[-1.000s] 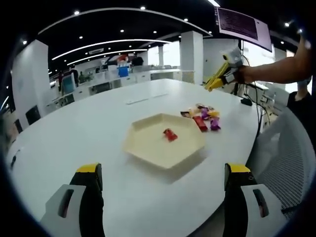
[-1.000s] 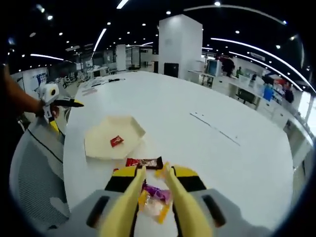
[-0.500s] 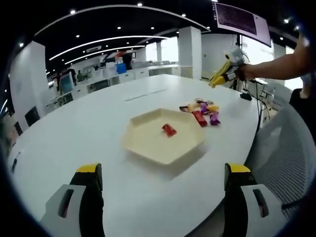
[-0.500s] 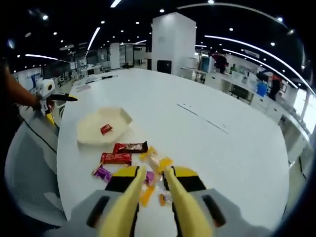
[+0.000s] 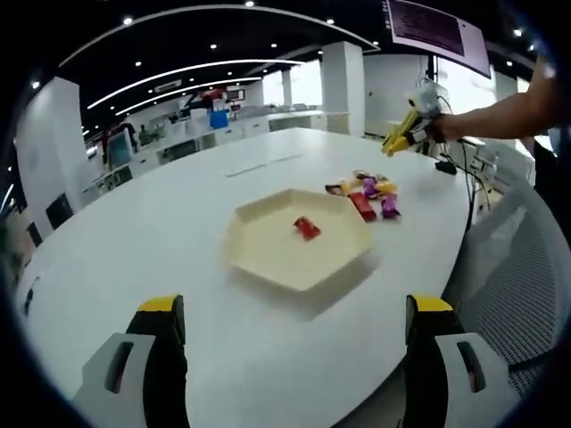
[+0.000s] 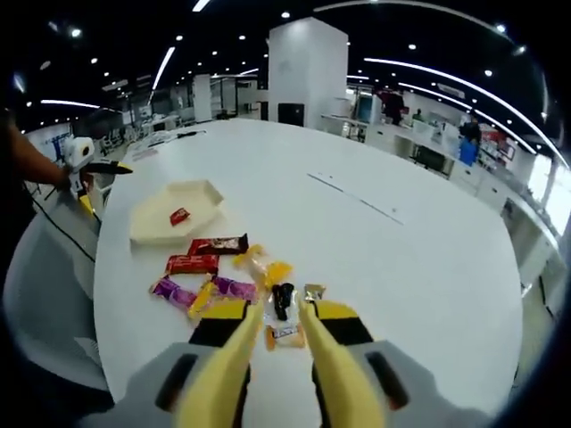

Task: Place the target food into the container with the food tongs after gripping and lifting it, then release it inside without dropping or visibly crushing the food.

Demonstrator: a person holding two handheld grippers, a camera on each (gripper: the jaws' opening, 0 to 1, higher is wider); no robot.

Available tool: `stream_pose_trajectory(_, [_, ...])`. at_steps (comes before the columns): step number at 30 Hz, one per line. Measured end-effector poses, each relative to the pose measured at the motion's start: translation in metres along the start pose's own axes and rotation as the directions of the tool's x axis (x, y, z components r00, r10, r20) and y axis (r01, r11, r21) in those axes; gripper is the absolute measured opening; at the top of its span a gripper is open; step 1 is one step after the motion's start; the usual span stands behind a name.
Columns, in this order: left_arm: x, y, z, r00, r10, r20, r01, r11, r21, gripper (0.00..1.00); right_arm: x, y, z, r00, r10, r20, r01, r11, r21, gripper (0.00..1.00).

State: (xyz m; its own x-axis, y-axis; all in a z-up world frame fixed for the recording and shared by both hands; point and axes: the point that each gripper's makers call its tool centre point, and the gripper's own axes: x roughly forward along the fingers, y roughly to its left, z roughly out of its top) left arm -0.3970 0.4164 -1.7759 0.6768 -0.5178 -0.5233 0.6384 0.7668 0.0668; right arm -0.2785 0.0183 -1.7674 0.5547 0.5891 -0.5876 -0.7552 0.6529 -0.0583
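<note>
My left gripper [image 5: 285, 357] idles low over the table [image 5: 134, 259], jaws wide apart, nothing between them. My right gripper [image 6: 279, 323] carries the tongs [image 6: 277, 374], their yellow arms close together with a narrow gap, gripping nothing as far as I can tell, tips hovering over the near edge of the sweets pile [image 6: 236, 285]. The tray [image 6: 174, 209] sits beyond the pile to the far left, one red sweet [image 6: 179, 216] already in it. Step in hand, I judge: pick one sweet. To do it well, I should choose a loose piece at the pile's edge, straddle it with the tips, squeeze only enough to lift, then carry it level to the tray.
</note>
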Motion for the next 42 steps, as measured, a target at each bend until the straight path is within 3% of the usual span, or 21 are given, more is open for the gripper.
stream_pose_trajectory(19, [0.001, 0.000, -0.004, 1.000, 0.002, -0.021, -0.002, 1.000, 0.000, 1.00, 0.032, -0.007, -0.036, 1.000, -0.002, -0.030, 0.004, 0.996, 0.087, 0.25])
stream_pose_trajectory(25, [0.001, -0.001, -0.005, 1.000, -0.002, -0.028, 0.002, 1.000, 0.000, 0.99, 0.040, -0.004, -0.051, 0.997, 0.005, -0.077, 0.002, 0.997, 0.082, 0.26])
stream_pose_trajectory(29, [0.002, -0.001, -0.005, 1.000, -0.004, -0.029, 0.003, 1.000, -0.002, 0.99, 0.038, -0.006, -0.050, 0.998, -0.005, -0.068, 0.013, 0.993, 0.119, 0.23])
stream_pose_trajectory(34, [0.002, -0.001, -0.005, 1.000, -0.005, -0.029, 0.004, 1.000, -0.006, 0.99, 0.041, -0.005, -0.049, 0.993, -0.034, -0.113, 0.041, 0.997, 0.061, 0.19])
stream_pose_trajectory(42, [0.002, -0.001, -0.005, 1.000, -0.004, -0.026, 0.004, 1.000, -0.009, 0.99, 0.037, -0.006, -0.038, 0.993, -0.045, -0.105, 0.056, 0.993, 0.101, 0.19])
